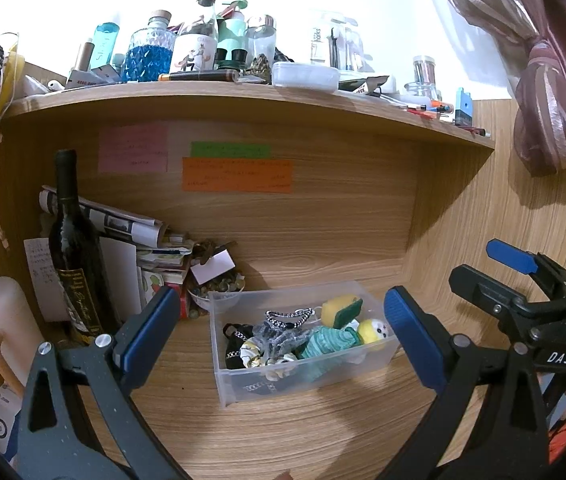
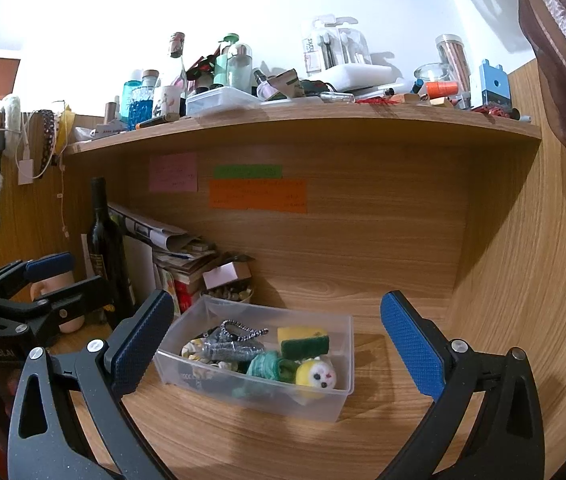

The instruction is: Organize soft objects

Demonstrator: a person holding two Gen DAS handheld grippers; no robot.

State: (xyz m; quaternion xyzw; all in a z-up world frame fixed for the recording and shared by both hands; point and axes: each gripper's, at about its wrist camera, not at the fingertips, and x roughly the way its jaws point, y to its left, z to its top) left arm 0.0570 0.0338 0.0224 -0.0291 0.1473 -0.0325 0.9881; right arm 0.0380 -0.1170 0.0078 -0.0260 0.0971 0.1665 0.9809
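A clear plastic bin (image 1: 225, 380) (image 2: 339, 400) stands on the wooden desk. In it lie a yellow and green sponge (image 1: 343, 307) (image 2: 303, 341), a yellow-headed plush doll in teal (image 1: 339, 338) (image 2: 317, 374), a silvery crinkled item (image 2: 231, 348), patterned scrunchies (image 1: 253, 354) and a black-and-white cord (image 1: 289, 316). My left gripper (image 1: 283, 336) is open and empty, held in front of the bin. My right gripper (image 2: 279, 344) is open and empty, also in front of the bin. Each gripper shows at the side of the other's view.
A dark wine bottle (image 1: 73, 248) (image 2: 107, 248), stacked papers and boxes (image 1: 155, 248), and a small bowl of beads (image 1: 213, 292) stand left of the bin. A cluttered shelf (image 1: 243, 92) runs overhead. A curtain (image 1: 555, 80) hangs at right.
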